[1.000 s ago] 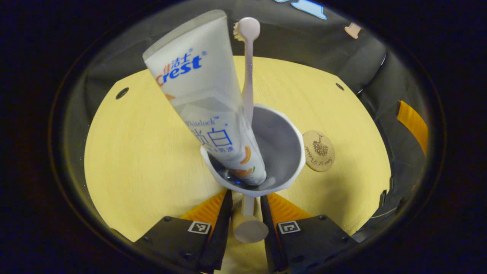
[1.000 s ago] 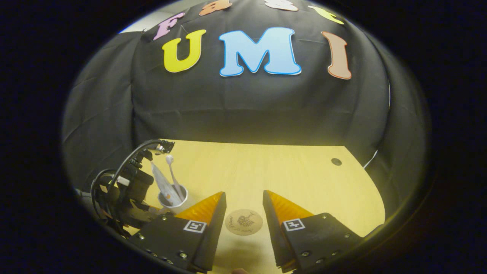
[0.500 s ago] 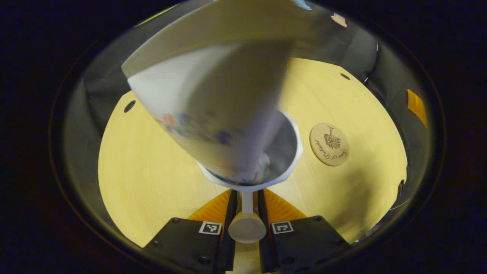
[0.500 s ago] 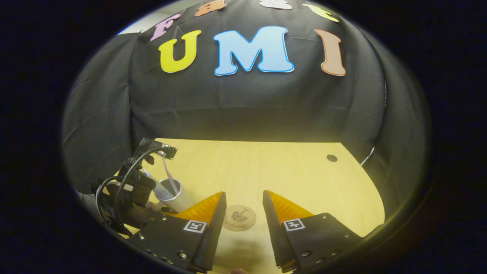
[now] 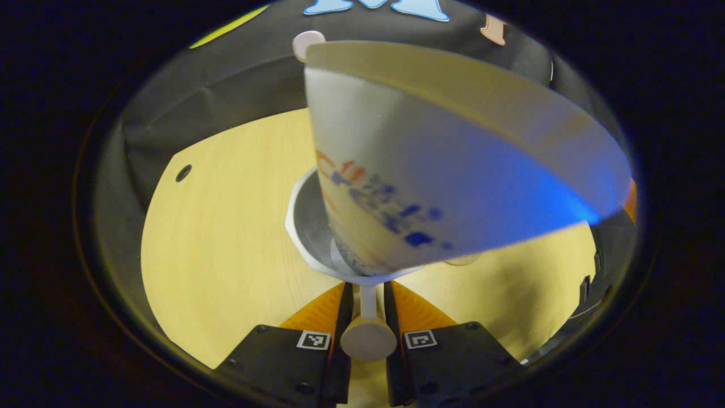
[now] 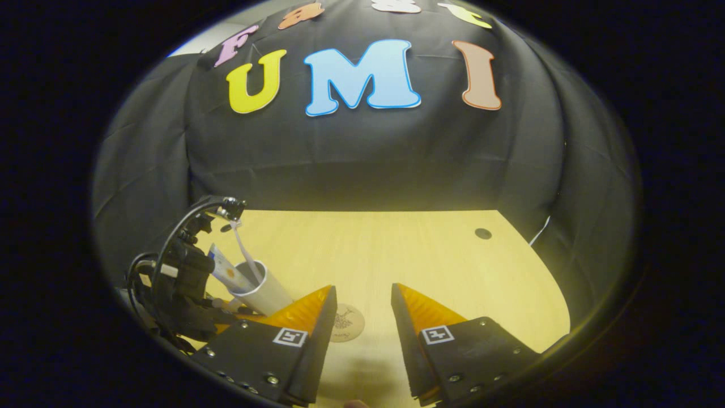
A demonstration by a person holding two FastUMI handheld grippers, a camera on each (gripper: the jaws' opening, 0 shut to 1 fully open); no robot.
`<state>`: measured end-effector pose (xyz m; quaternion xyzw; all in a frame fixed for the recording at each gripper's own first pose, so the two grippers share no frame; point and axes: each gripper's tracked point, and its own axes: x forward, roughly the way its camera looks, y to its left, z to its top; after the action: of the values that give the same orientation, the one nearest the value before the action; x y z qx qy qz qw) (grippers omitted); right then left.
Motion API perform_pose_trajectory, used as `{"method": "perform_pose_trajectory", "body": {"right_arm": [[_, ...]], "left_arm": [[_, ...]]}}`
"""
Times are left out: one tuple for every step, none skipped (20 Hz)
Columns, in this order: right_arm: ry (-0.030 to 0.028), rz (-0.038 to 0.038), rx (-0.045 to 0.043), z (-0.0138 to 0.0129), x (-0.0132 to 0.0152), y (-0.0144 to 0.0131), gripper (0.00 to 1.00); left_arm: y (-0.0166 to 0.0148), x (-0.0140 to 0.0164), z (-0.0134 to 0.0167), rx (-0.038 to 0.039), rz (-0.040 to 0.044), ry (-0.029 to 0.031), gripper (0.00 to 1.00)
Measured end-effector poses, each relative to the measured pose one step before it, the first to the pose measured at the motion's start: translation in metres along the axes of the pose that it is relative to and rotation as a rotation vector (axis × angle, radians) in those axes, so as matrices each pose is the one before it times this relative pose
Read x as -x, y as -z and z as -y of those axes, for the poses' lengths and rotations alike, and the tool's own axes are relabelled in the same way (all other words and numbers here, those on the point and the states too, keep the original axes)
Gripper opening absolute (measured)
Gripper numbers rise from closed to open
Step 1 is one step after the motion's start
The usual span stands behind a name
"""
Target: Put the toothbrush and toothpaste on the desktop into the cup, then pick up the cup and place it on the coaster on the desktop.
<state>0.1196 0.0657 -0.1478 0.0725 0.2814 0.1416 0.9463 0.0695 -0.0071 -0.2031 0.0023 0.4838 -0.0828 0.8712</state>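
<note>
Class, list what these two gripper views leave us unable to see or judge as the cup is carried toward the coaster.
- Coaster: right gripper view, partly hidden behind the right tool's finger.
- Toothpaste print: left gripper view, blurred.
- Toothbrush: left gripper view, shaft hidden behind the toothpaste.
- Cup height above the desktop: cannot tell in either view.
- Left tool's grip on the cup's handle: contact faces hidden beneath the rim.
</note>
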Motion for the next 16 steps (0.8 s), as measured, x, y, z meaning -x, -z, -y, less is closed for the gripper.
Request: {"method": "perform_pose_trajectory", "body": {"right_arm": [[-0.00002,0.0005,-0.00012,0.00305,0.00096,0.00028,0.59],[0.00126,0.00074,0.00019,0.00383,0.00043,-0.00073,0.59],[0.00186,0.0011,0.00005,0.00434,0.00132,0.00105,0.59],[0.00331,-0.00041,-0.00119,0.00528,0.00071,0.00025,0.58],[0.00313,-0.00186,-0.00311,0.00512,0.00057,0.00035,0.58],[0.00377,0.00051,-0.00475,0.00502,0.00145,0.0011,0.58],[0.00597,0.00082,-0.00643,0.00644,0.0017,0.00061,0.59],[0.00476,0.00038,-0.00632,0.00501,0.00109,0.00047,0.59],[0.00539,0.00011,-0.0062,0.00542,0.00135,0.00164,0.59],[0.00754,-0.00091,-0.00435,0.00587,0.00059,0.0007,0.59],[0.00568,-0.00231,-0.00415,0.00481,0.00131,0.002,0.58],[0.00554,-0.00322,-0.00445,0.0052,0.00073,0.00047,0.59],[0.00466,-0.00162,-0.0043,0.00407,0.00203,0.00154,0.58],[0.00533,-0.00064,-0.0036,0.00423,0.0013,0.00026,0.58],[0.00479,-0.00103,-0.00326,0.0042,0.00088,0.00113,0.58],[0.00405,-0.00118,-0.00357,0.00345,0.00007,-0.00007,0.59]], "left_arm": [[-0.00455,0.00069,0.00806,-0.00131,0.00323,0.01154,0.33],[-0.00302,0.00054,0.00783,-0.00191,0.00177,0.00916,0.33],[-0.00083,-0.0031,0.0102,-0.00215,0.00022,0.01205,0.33],[-0.00088,-0.00226,0.00973,-0.00183,-0.0032,0.01229,0.33],[-0.00181,-0.0021,0.00999,-0.00101,-0.00227,0.01444,0.33],[-0.0023,-0.00213,0.00754,-0.00428,-0.00206,0.01023,0.33],[-0.002,-0.00269,0.00678,-0.00566,0.00054,0.00356,0.33],[-0.00222,-0.0036,0.00556,-0.00643,0.00088,0.0035,0.33],[-0.00194,-0.00477,0.00779,-0.00427,-0.00065,0.00351,0.33],[-0.00233,-0.00433,0.00583,-0.00289,-0.00221,0.00426,0.33],[-0.00128,-0.00455,0.00676,-0.00384,-0.00465,0.00233,0.33],[-0.00069,-0.00365,0.00429,-0.00333,-0.00514,0.00013,0.39],[0.00012,-0.00314,0.0034,-0.00329,-0.00613,-0.00089,0.33],[0.00014,-0.00344,0.00137,-0.00314,-0.00614,-0.00274,0.33],[0.0012,-0.00474,-0.00061,-0.00469,-0.0071,-0.00334,0.33],[0.00127,-0.00503,-0.00003,-0.0028,-0.01058,-0.00414,0.33]]}}
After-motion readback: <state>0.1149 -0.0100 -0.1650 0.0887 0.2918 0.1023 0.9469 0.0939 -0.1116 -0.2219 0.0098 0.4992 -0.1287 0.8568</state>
